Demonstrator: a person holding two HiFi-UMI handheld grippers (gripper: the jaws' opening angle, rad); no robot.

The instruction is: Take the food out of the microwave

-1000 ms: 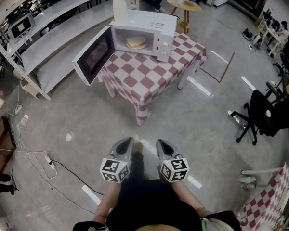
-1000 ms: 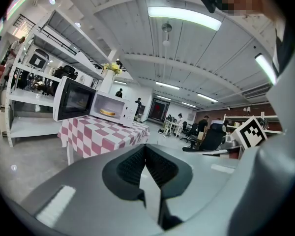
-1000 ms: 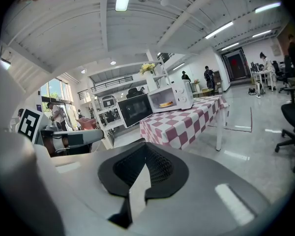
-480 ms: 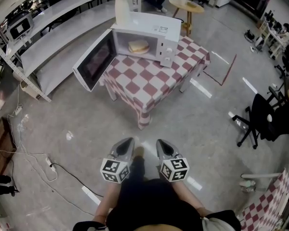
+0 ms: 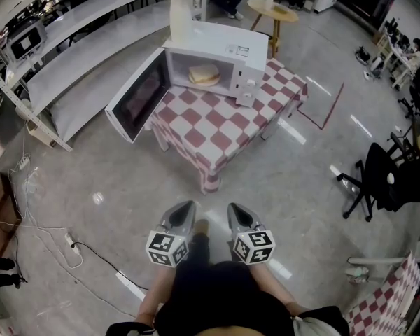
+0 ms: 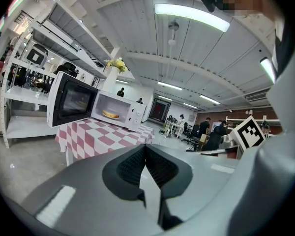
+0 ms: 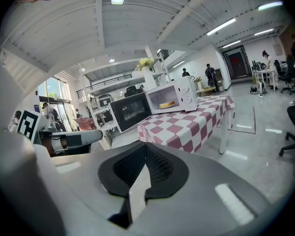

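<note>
The person stands on the grey floor with both tongs held low, close in front of the body. The left tongs and the right tongs sit side by side, near each other but not touching. In the left gripper view the two jaws are pressed together at the tip with nothing caught between them, and the right gripper view shows the same for the other pair.

Well ahead of both tongs is a table with a red and white checked cloth. A white microwave sits on its far end. The microwave door hangs wide open, swung out to the left tongs' side. The food is inside the microwave – a flat, pale yellow thing lying on the bottom, far from both tongs.

A white vase with yellow flowers stands at the back of the microwave; on top of it or just behind, I can't tell.

Far out on the right tongs' side is a black office chair. On the left tongs' side are long white shelves, and a thin cable lies on the floor.
</note>
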